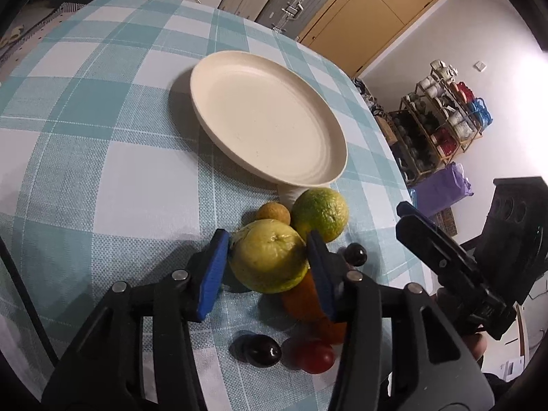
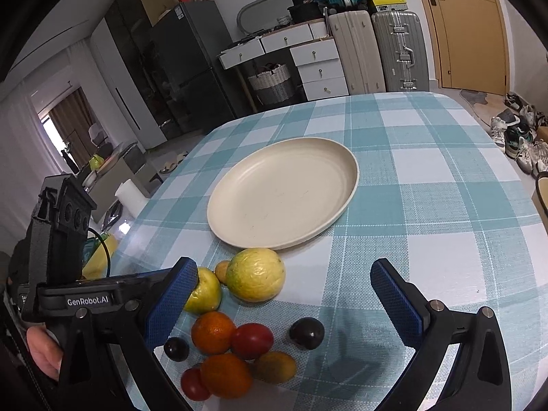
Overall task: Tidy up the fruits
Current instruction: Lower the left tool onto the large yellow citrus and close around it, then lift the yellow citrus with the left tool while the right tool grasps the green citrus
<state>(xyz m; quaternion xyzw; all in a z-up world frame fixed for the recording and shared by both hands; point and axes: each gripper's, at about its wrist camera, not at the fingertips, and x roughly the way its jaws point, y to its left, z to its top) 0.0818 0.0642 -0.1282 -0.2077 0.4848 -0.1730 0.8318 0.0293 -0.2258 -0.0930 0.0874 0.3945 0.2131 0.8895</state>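
Here, the left gripper (image 1: 270, 267) has its blue pads (image 1: 214, 274) on either flank of a yellow-green citrus fruit (image 1: 269, 260) resting on the checked tablecloth (image 1: 102, 171), just short of the empty cream plate (image 1: 267, 116); whether it is actually squeezing cannot be told. The right gripper (image 2: 284, 304) hangs spread wide above the cluster, holding nothing. The round fruit is likely firm, waxy-skinned and apt to roll, so a hold across its widest middle looks safest. The cherry tomato (image 1: 316, 356) and dark grape (image 1: 262, 351) nearby would bruise under a harder pinch.

Bright indoor light w/ wall glare – heavy fisheye edges.
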